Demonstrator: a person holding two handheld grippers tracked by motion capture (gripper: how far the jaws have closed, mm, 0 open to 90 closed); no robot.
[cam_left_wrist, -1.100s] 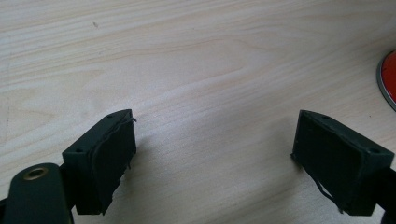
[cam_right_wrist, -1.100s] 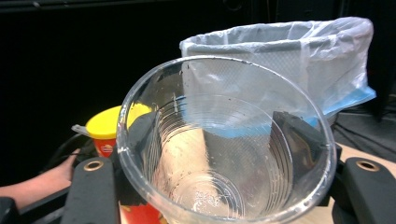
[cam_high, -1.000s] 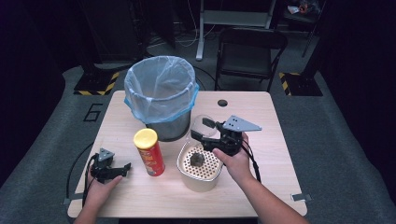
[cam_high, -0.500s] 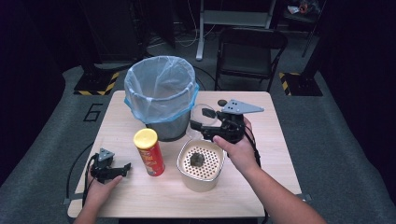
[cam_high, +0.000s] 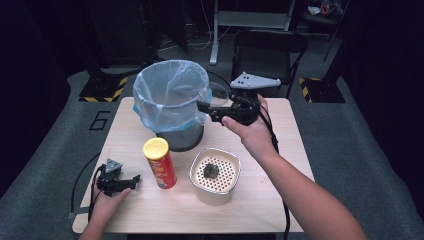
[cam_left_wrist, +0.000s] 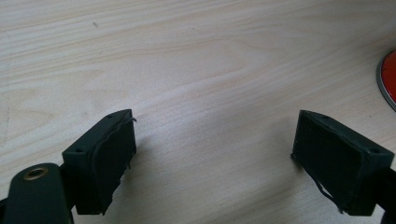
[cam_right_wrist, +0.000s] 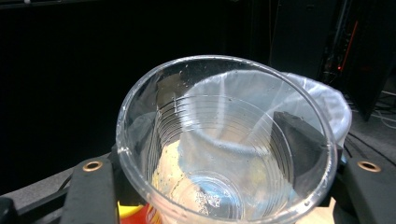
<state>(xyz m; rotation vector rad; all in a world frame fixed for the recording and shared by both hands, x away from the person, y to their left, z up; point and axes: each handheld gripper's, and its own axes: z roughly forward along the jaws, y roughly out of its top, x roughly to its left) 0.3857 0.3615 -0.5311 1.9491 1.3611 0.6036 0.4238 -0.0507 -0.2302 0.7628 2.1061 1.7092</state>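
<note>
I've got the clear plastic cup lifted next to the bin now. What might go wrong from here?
1. The right tool clamps the thin clear plastic cup by its sides; squeezing harder might buckle it, and it could slip.
2. The cup hangs beside the blue-lined waste bin, not over its opening. Releasing now would likely drop it on the wooden table.
3. A low swing might knock the red crisp can with the yellow lid.

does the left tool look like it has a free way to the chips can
Probably yes. The left tool rests on the table with its jaws open, and bare wood lies between it and the chips can standing just beside it. The right tool, shut on a clear cup, is far off.
</note>
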